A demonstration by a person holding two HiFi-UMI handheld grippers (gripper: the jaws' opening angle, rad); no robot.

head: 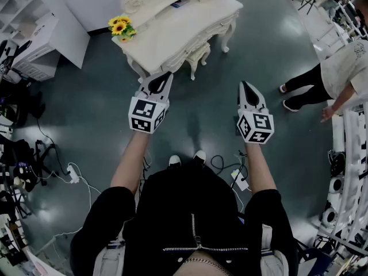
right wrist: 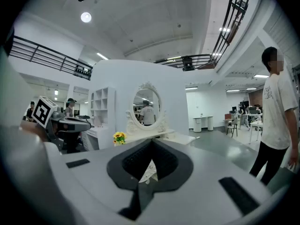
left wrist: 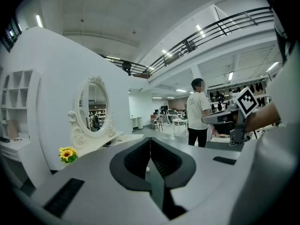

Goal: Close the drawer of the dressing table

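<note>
A cream-white carved dressing table [head: 178, 30] with an oval mirror [left wrist: 93, 108] is seen ahead, set against a white partition wall [left wrist: 51, 78] and well apart from both tools across bare grey-green floor [head: 201, 119]. A carved cream piece [head: 198, 52] juts from its front edge; whether this is the drawer or a stool cannot be told. A bunch of yellow sunflowers [head: 121, 27] is placed on the table's left corner. The left tool [head: 164, 76] and the right tool [head: 248, 91] are held level, side by side, each with jaws closed on nothing. Nothing is found between tools and table. A person in a white T-shirt [head: 339, 68] is standing to the right, white shelving [head: 34, 45] is set at the left, and a white power strip with cables [head: 240, 180] is lying by the feet.
</note>
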